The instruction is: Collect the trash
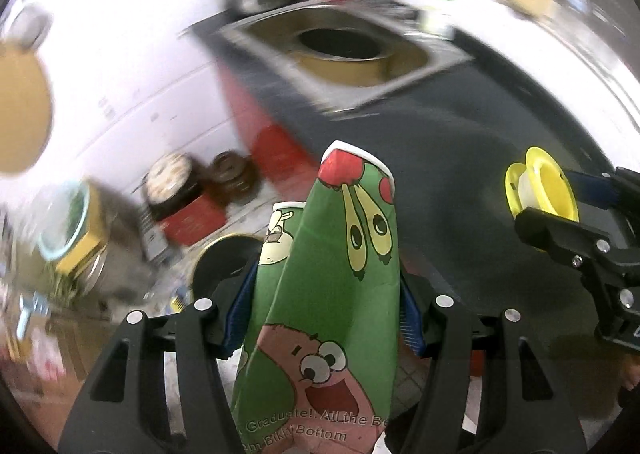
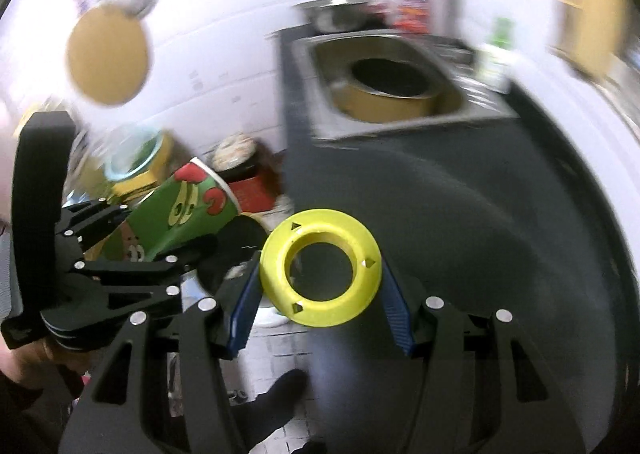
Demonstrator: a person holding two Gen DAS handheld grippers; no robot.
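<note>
Left tongs (image 1: 320, 318) grip a flattened green cup (image 1: 340, 254); right tongs (image 2: 320, 306) grip a yellow spool (image 2: 320, 272). Both items are lifted beside the desk (image 2: 460, 214). Remaining, by judgement: carry to a bin, release.

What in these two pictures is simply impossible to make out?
- Left wrist view: the lower end of the green cartoon paper cup, squashed in the left gripper, is cut off by the bottom edge.
- Left wrist view: the floor clutter is smeared by motion blur.
- Right wrist view: the far side of the yellow spool in the right gripper faces away.
- Both views: the items behind the sink are blurred.
</note>
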